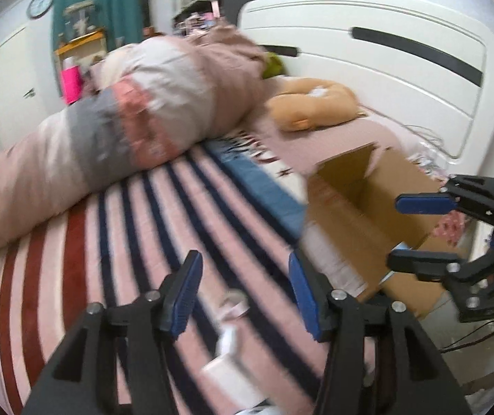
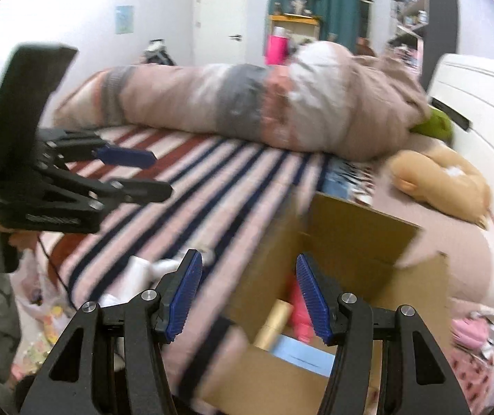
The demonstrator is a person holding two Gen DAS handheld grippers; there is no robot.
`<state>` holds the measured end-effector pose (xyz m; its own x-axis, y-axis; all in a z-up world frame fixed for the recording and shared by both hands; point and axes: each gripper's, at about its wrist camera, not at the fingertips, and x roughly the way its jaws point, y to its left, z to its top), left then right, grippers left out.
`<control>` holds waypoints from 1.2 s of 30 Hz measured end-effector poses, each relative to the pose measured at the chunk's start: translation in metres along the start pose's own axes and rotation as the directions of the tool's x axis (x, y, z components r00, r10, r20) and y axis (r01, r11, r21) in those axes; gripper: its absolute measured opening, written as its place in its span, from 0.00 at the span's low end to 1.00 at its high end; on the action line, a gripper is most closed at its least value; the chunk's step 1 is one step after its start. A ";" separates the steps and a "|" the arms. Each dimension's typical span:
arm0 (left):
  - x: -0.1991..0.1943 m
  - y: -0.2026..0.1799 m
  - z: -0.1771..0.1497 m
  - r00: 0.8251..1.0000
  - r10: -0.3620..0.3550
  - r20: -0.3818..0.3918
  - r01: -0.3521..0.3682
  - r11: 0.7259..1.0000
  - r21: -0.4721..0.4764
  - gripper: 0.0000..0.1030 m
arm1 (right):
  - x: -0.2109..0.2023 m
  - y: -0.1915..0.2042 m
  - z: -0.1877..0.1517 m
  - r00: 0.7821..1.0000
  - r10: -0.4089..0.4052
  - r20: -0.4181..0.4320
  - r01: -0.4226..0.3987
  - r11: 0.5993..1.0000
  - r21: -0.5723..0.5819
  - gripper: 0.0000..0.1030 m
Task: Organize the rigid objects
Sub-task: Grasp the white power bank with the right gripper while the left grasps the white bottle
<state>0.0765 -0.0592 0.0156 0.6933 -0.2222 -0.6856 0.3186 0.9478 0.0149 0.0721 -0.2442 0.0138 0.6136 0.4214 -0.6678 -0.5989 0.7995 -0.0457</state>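
An open cardboard box stands on the striped bed; it also shows in the left wrist view. Inside it lie a gold tube, a pink object and a light blue box. White objects lie on the bedspread just in front of my left gripper, which is open and empty. My right gripper is open and empty, over the box's near left edge. The white objects also show in the right wrist view, left of the box.
A rolled pink and grey duvet lies across the far side of the bed. A tan plush toy and a green one lie by the white headboard. Clutter lies on the floor at left.
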 end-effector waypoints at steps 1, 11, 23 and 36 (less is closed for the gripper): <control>0.000 0.012 -0.010 1.000 0.004 -0.005 -0.004 1.000 -0.019 0.50 | 0.007 0.013 0.004 0.999 0.038 -0.002 -0.038 0.999 -0.003 0.52; 0.047 0.093 -0.096 0.996 -0.023 -0.089 0.007 0.984 -0.177 0.50 | 0.121 0.099 -0.018 0.925 0.260 -0.277 -0.269 0.963 0.008 0.52; 0.090 0.108 -0.131 0.988 -0.081 -0.131 0.049 0.973 -0.226 0.51 | 0.205 0.124 -0.045 0.839 0.296 -0.456 -0.309 0.950 0.047 0.22; 0.104 0.082 -0.127 0.970 -0.208 -0.123 0.181 0.963 -0.200 0.50 | 0.153 0.090 -0.049 0.923 0.087 -0.374 -0.094 0.996 0.001 0.12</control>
<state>0.0930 0.0246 -0.1467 0.5268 -0.3844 -0.7581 0.3032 0.9182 -0.2549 0.0865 -0.1286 -0.1291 0.3215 0.2986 -0.8986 -0.6535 0.7567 0.0176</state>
